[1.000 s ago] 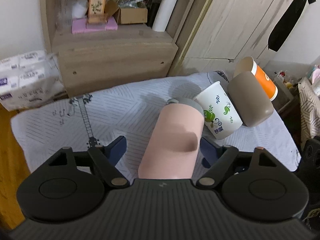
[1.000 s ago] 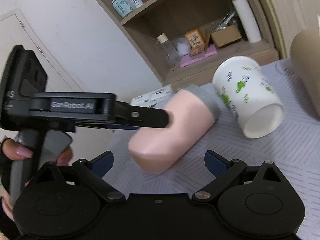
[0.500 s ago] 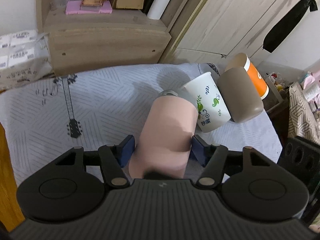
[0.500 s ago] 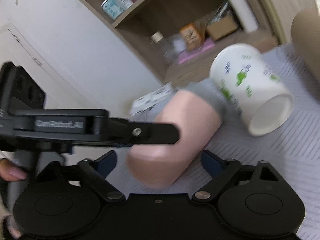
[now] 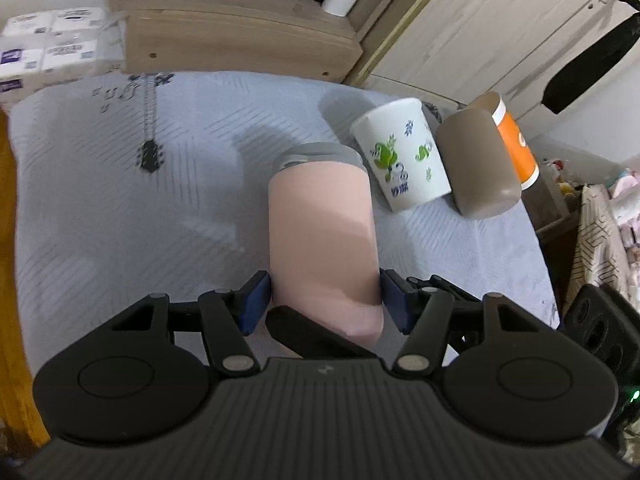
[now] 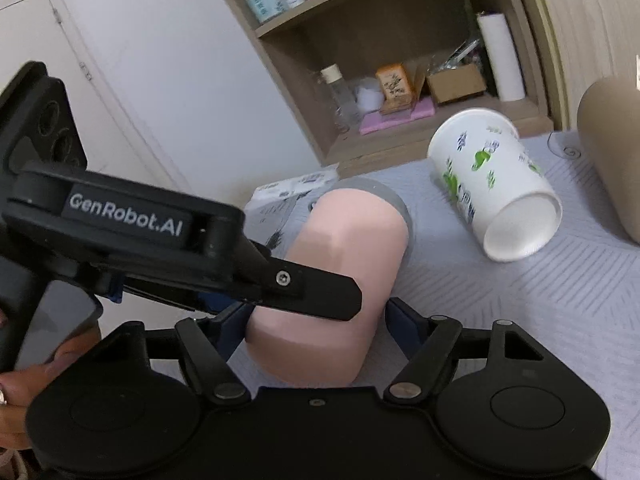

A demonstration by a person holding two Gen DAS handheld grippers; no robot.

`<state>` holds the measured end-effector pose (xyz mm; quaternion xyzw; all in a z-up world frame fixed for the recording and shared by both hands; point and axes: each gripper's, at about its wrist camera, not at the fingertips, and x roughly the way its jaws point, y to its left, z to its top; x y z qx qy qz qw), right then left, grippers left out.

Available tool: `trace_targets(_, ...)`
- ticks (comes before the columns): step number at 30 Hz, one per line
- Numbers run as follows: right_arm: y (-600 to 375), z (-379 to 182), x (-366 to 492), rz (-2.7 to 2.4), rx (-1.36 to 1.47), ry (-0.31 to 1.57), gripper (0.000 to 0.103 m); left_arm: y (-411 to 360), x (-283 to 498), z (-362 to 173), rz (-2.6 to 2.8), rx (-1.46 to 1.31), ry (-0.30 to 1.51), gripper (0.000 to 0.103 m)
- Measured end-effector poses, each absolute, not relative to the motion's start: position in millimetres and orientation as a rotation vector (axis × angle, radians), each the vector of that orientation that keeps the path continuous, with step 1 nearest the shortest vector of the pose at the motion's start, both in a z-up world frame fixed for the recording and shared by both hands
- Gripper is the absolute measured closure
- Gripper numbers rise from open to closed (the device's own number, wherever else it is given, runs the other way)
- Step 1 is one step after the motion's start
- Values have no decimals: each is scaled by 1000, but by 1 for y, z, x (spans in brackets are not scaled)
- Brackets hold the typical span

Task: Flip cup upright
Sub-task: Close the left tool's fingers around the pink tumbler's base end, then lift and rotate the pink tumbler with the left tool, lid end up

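- Four cups lie on their sides on the cloth-covered worktop (image 5: 100,208): pink cup (image 5: 322,240), white printed paper cup (image 5: 402,156), brown cup (image 5: 476,164) and orange cup (image 5: 516,140).
- Two tongs are in view.
- The pink cup lies near-centre, long axis running near to far, grey-banded end far, closed base near.
- Left tongs (image 5: 323,304) grip the pink cup's near end, blue pads on both flanks.
- Right tongs (image 6: 316,320) bracket the same end; whether they press it, I cannot tell.
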<state>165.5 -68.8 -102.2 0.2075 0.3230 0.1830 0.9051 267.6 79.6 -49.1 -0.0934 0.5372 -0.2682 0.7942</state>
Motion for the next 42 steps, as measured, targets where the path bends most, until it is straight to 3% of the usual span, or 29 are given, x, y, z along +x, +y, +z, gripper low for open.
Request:
trace_targets(20,-125,-100,116,582,453,907,26,52,182,-37,-722,-278,1232,45)
trace_targets(28,-125,-93,114,601,334,941,24,40,177,-46,-741,-273,1242,45)
trace_targets(33,-138,-95,118,658,392,986,17,44,180,-58,-725,-283,1239,45)
trace_targets(42,-145,-97,135,673,439,1004,18,44,192,-58,-738,-281,1198,43)
